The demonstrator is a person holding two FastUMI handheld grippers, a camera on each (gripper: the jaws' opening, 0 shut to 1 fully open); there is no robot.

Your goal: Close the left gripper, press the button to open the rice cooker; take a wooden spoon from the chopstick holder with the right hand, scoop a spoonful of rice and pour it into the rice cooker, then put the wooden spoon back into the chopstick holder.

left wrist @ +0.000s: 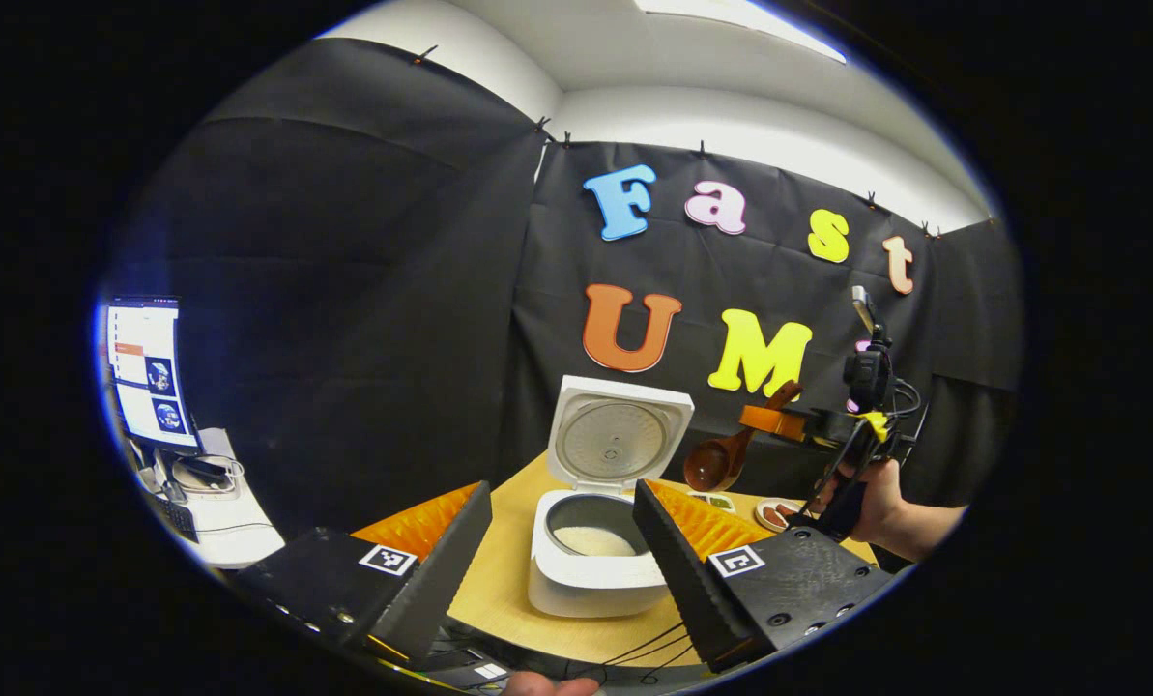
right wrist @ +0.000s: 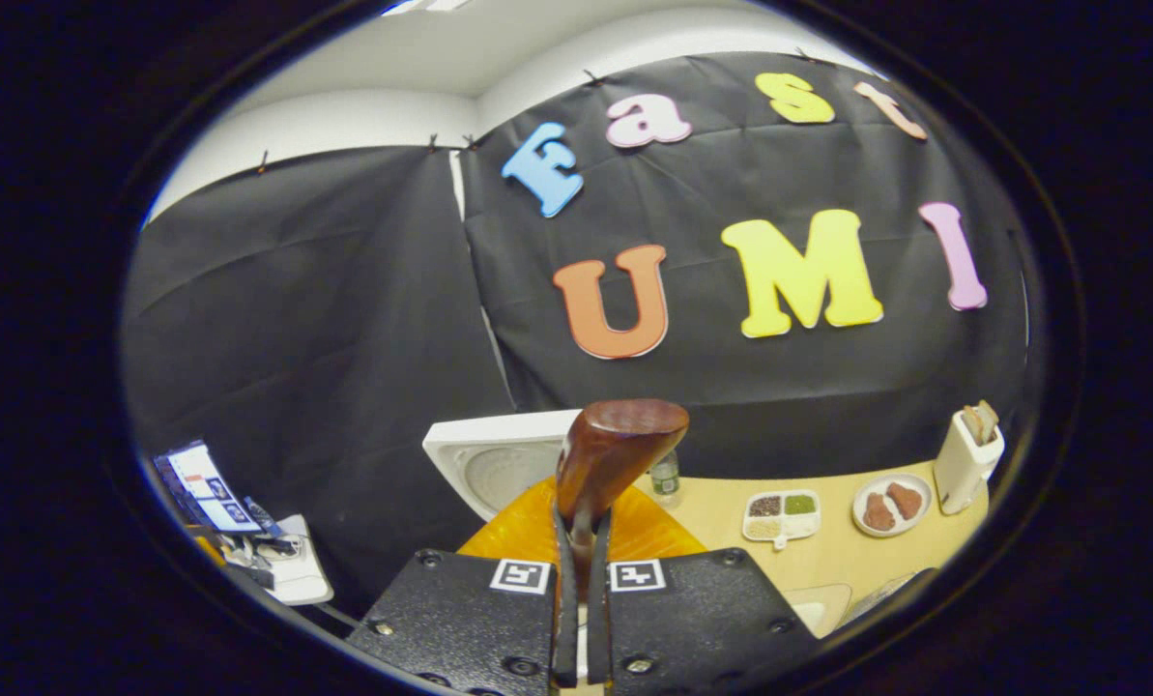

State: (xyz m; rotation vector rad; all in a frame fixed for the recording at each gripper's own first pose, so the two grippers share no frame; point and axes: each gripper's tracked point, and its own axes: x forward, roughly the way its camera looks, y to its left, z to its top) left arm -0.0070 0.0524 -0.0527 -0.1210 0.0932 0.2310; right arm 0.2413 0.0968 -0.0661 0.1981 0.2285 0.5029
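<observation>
Jaws of the right gripper (right wrist: 581, 580) are clamping the wooden spoon (left wrist: 726, 454), bowl hanging above and right of the open rice cooker (left wrist: 595, 541); left gripper (left wrist: 562, 541) is gaping, idle

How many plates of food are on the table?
2: a compartment tray of grains sits mid-table, and a round plate with brownish pieces sits beside it, next to the chopstick holder. Others may be hidden behind the right gripper.

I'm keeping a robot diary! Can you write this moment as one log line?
rice cooker: lid open, rice inside | right gripper: shut on wooden spoon, held above table | left gripper: open
</observation>
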